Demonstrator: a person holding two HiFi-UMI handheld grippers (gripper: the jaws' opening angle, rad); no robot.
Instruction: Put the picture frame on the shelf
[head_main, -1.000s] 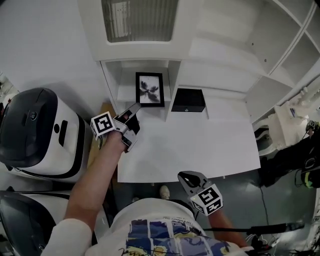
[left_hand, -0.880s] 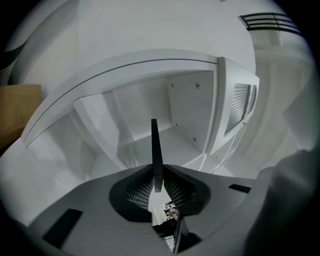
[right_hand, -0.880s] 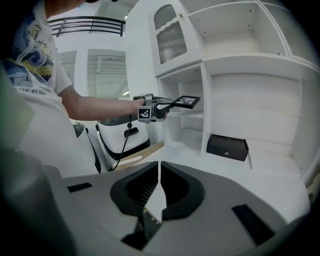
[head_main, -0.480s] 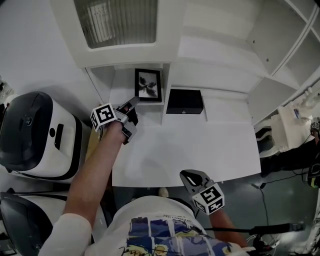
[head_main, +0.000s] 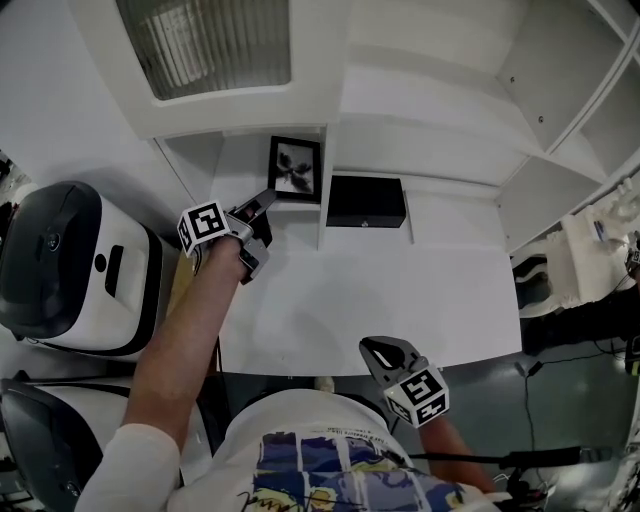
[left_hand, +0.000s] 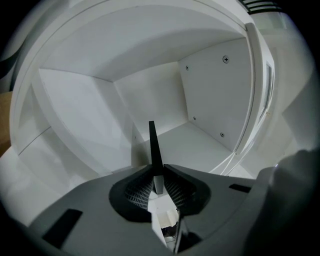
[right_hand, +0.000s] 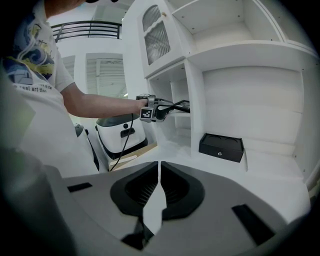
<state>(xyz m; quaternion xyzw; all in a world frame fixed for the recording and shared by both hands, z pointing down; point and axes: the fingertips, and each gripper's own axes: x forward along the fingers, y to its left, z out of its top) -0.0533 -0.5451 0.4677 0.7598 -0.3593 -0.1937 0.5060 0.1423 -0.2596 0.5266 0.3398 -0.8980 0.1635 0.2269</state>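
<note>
The black picture frame (head_main: 295, 170) with a dark flower print stands upright in the narrow left shelf compartment (head_main: 235, 165). My left gripper (head_main: 266, 200) reaches into that compartment at the frame's lower left corner. In the left gripper view the frame (left_hand: 152, 145) shows edge-on as a thin black strip between the jaws of the left gripper (left_hand: 157, 167). The pads touch the frame and the jaws are opening slightly. My right gripper (head_main: 372, 349) hangs low by the desk's front edge, shut and empty, as the right gripper view (right_hand: 160, 167) also shows.
A flat black box (head_main: 366, 201) lies in the wider compartment to the right of the divider. The white desk top (head_main: 380, 290) spreads below the shelves. A white and black machine (head_main: 70, 265) stands on the floor to the left.
The left gripper has stayed at the frame's corner inside the compartment while the head view drifted a little. The right gripper has not moved.
</note>
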